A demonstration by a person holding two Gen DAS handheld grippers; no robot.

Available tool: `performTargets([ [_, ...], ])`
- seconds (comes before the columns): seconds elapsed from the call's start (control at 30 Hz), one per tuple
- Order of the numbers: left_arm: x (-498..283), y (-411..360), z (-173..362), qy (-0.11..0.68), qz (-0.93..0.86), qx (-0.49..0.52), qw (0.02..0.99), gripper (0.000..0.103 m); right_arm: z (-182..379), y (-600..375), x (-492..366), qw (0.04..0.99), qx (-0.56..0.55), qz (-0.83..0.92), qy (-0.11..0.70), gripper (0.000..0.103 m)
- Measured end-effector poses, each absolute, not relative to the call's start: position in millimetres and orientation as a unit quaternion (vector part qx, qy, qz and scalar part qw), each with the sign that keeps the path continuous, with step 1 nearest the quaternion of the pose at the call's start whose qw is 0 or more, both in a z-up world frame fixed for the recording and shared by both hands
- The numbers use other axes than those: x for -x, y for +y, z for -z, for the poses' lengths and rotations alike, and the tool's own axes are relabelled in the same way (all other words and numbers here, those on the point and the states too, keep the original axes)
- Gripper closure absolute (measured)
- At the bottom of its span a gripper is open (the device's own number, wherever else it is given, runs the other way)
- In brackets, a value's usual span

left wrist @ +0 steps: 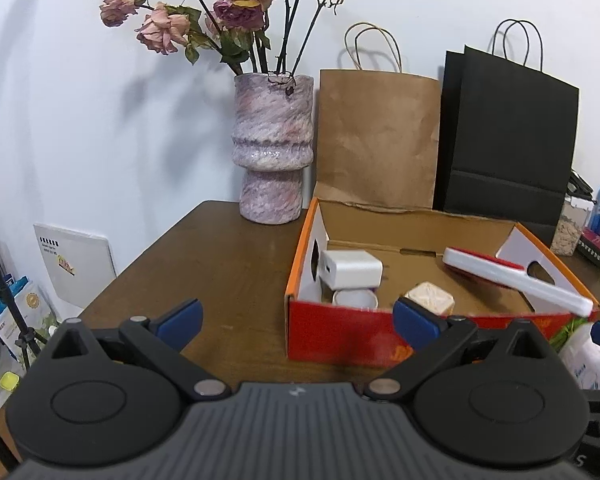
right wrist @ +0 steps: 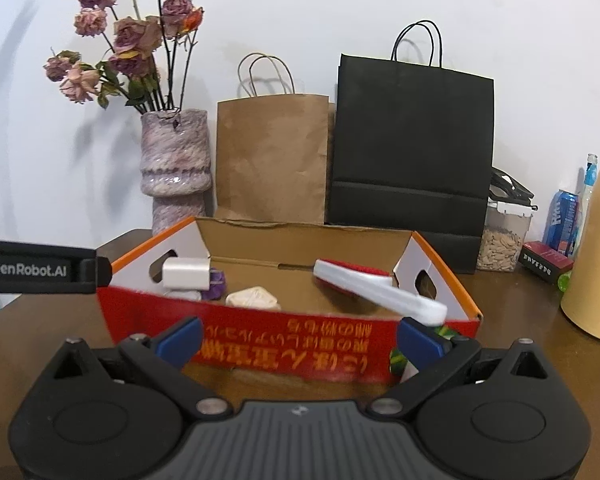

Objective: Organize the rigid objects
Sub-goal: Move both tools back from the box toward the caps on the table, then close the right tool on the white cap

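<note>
Both held level above the brown table [left wrist: 228, 248]: left gripper [left wrist: 296, 320] and right gripper [right wrist: 298, 340], jaws spread wide, empty. Ahead, inside the red cardboard box [right wrist: 292, 344]: white brush [right wrist: 380, 286], tilted onto the near rim just above the right fingertip.

- An open red-and-orange cardboard box [right wrist: 284, 340] with white inner end flaps stands on the tabletop.
- A white rectangular plastic charger block [left wrist: 350, 269] sits at its left end, atop a small white cup [left wrist: 355, 299].
- A cream ridged cube [left wrist: 430, 296] rests mid-box.
- A long white-handled brush with a red pad [left wrist: 516, 276] leans tilted over the right front corner.
</note>
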State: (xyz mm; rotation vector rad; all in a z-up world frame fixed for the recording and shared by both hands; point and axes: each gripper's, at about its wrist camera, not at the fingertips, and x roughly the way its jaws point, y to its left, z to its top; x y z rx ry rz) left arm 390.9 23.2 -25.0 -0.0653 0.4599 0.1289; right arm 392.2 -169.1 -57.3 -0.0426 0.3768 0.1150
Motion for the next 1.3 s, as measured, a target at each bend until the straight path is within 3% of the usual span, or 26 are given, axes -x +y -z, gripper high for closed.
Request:
performTargets([
  [1.2,-297.6,45.8,60.4,0.269,-0.068,0.022,0.96,0.0,87.9,-147.5,-292.1,0.955,0.054,-0.135,0.259,0.0],
  [1.3,-297.0,47.1,60.8,0.272,-0.067,0.023,0.96,0.0,91.5,-145.0,-300.6,0.946,0.052,-0.145,0.284,0.005],
])
